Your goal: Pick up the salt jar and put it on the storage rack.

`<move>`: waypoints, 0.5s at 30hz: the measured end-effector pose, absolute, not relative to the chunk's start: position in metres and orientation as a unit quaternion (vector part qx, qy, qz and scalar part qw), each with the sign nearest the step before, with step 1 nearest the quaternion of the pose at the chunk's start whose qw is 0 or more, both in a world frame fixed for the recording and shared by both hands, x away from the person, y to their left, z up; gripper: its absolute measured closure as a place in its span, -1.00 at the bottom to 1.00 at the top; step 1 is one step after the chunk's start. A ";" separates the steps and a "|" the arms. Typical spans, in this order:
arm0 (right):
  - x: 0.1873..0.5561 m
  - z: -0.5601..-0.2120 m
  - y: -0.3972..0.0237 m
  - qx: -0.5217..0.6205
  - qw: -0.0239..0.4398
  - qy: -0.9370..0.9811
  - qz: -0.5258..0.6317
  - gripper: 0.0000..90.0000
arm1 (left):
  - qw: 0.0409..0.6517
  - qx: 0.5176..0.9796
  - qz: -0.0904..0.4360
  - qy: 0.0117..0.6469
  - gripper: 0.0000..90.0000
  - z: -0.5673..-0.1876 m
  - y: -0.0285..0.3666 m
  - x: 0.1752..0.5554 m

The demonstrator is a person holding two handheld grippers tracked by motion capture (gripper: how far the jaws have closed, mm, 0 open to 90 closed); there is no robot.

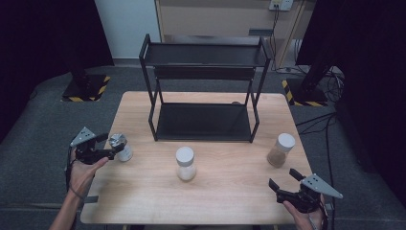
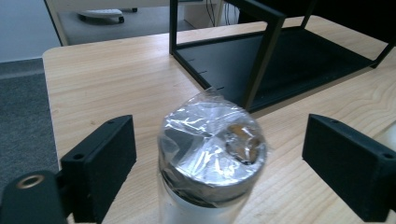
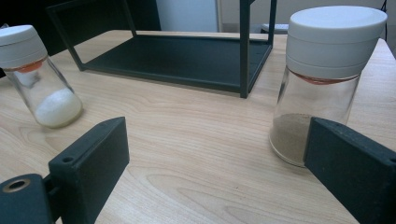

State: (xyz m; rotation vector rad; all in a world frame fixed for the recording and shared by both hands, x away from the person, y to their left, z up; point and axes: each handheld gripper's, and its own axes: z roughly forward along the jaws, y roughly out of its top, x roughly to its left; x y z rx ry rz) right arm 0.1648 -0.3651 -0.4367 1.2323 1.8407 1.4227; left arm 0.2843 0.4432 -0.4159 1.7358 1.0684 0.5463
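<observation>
My left gripper [image 1: 116, 143] stands with its jaws apart around the silver-capped jar [image 2: 211, 154] at the table's left edge. In the left gripper view, bare wood shows between each pad and the jar, so nothing is clamped. The jar's cap is wrapped in crinkled clear film; its body is cut off at the bottom of that view, and I cannot make out its contents.

My right gripper [image 1: 283, 178] rests open and empty over the near right corner of the wooden table [image 1: 225, 191]. In the right gripper view, its right-hand jaw hides the lower corner of the brown-powder jar [image 3: 317, 88], which stands apart beyond it. The white-powder jar [image 1: 185, 163] stands mid-table. Behind it is the black two-tier rack [image 1: 205, 86], its upper shelf cut off in both gripper views.
</observation>
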 end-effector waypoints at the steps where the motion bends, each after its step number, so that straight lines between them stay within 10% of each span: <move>1: 0.165 -0.437 -0.365 0.453 0.252 0.677 0.523 -0.84 | 0.492 0.718 0.225 0.438 -0.74 -0.417 0.443 0.286; 15: 0.165 -0.437 -0.366 0.454 0.251 0.675 0.525 -0.84 | 0.483 0.727 0.252 0.417 -0.25 -0.432 0.433 0.293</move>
